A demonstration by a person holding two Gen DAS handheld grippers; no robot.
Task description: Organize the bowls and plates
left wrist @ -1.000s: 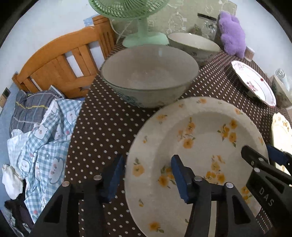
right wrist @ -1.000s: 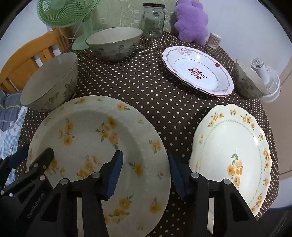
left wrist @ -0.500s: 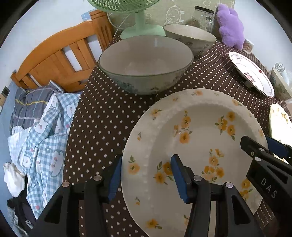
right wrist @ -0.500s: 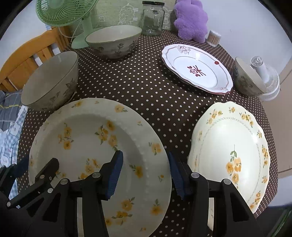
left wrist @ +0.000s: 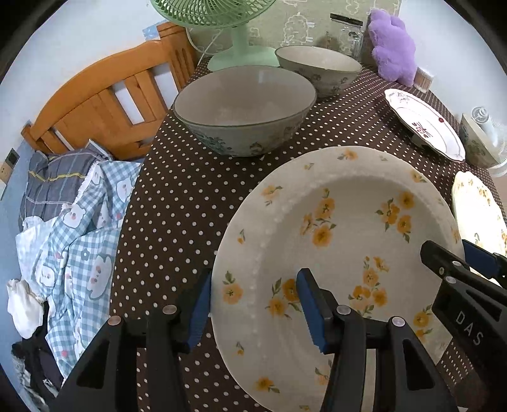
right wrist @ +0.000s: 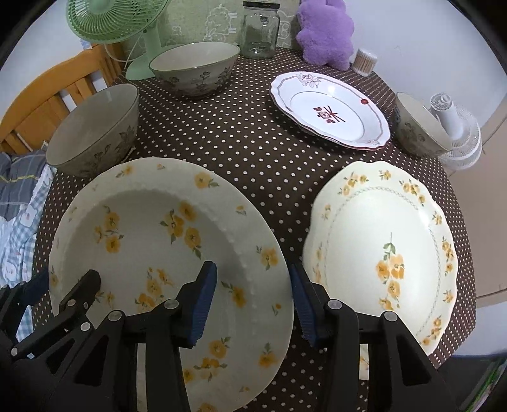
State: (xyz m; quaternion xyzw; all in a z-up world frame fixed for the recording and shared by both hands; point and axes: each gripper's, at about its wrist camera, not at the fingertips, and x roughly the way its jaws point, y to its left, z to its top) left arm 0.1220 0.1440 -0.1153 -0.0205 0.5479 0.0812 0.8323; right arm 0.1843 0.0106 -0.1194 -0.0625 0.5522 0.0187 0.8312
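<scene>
A large deep plate with yellow flowers (left wrist: 348, 206) (right wrist: 152, 222) lies on the dotted tablecloth in front of me. My left gripper (left wrist: 253, 285) straddles its left rim, one finger outside the edge and one over the well. Across the plate, my right gripper (right wrist: 252, 272) straddles the right rim the same way. Its jaws are closing with the rim between them. Neither pair of pads visibly presses the plate. A scalloped yellow-flower plate (right wrist: 380, 253) lies just right of it. A grey floral bowl (left wrist: 244, 107) (right wrist: 92, 130) stands just behind it.
A second grey bowl (right wrist: 195, 66), a red-patterned plate (right wrist: 329, 111) and a small bowl (right wrist: 415, 126) beside a white mini fan stand farther back. A green fan (right wrist: 117, 19), glass jar (right wrist: 261, 28) and purple plush (right wrist: 326, 31) line the wall. A wooden chair (left wrist: 104, 104) with laundry (left wrist: 73, 228) stands left.
Both views have tipped slightly, so the bowls and far plates sit higher in frame. The right gripper's fingers have drawn a little closer together around the rim.
</scene>
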